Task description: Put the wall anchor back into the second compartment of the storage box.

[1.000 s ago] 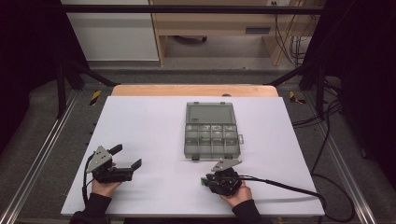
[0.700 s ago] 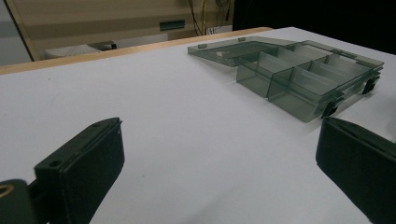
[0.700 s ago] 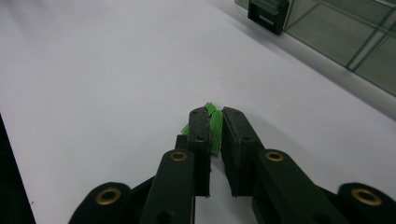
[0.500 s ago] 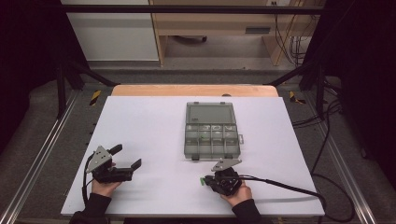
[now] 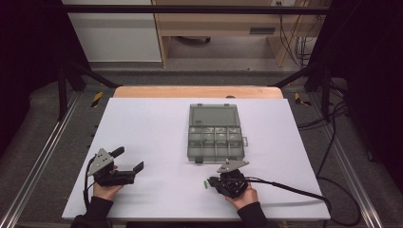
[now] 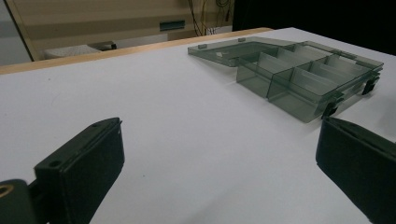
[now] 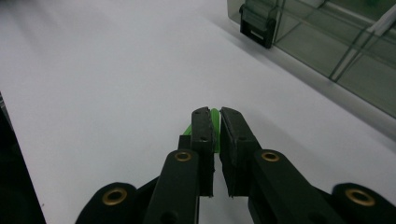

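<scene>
A small green piece [image 7: 215,119] is pinched between the two black jaws of my right gripper [image 7: 215,112], which is shut on it low over the white tabletop. From above, the right gripper [image 5: 212,183] points left with the green piece [image 5: 205,185] at its tip, just in front of a smoky clear compartment box [image 5: 214,137]. The box lid lies open flat behind its tray. My left gripper [image 5: 129,158] rests at the table's front left, jaws wide apart with nothing between them. The left gripper [image 6: 219,140] looks across bare table toward the box [image 6: 308,79].
The white tabletop [image 5: 152,128] spreads wide between the two hands. A black latch [image 7: 256,23] on the box's front wall sits close ahead of the right jaws. A cable [image 5: 285,187] trails right from the right gripper. Metal rails run along both table sides.
</scene>
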`<action>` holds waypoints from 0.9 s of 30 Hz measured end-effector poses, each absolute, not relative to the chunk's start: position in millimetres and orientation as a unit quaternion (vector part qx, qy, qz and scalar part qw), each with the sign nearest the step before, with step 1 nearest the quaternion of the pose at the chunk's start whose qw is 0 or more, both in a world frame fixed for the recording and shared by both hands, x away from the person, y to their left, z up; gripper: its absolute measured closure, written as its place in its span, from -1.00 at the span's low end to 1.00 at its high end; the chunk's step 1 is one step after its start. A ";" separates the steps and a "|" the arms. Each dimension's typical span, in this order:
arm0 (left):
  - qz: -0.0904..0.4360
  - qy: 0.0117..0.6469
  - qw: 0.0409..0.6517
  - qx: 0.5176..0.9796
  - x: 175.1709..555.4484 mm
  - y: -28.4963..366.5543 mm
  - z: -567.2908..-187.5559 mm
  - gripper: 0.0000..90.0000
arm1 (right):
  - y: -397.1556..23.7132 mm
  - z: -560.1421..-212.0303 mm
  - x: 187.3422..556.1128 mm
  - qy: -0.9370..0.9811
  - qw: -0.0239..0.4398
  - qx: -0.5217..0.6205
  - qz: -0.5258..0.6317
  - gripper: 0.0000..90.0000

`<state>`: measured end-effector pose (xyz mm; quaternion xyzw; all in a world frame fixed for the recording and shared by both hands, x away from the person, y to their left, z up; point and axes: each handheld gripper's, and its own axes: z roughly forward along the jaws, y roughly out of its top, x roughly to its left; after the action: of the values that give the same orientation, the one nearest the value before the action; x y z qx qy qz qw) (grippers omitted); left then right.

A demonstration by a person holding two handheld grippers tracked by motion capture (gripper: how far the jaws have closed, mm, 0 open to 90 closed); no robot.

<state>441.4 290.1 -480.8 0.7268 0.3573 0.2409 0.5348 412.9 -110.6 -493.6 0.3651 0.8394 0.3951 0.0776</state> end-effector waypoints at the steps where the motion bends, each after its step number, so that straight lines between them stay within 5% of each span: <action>1: 0.241 0.357 0.535 0.727 441.4 290.1 -480.8 -0.99 | -111.1 -492.3 412.8 0.838 0.079 0.365 0.398 0.88; 27: 0.242 0.357 0.534 0.727 441.6 289.5 -481.3 -0.98 | -132.0 -450.9 423.6 0.797 0.127 0.378 0.454 0.88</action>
<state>441.6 289.5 -481.3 0.7273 0.3575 0.2417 0.5336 423.6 -132.0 -450.9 0.3776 0.7972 0.4537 0.1266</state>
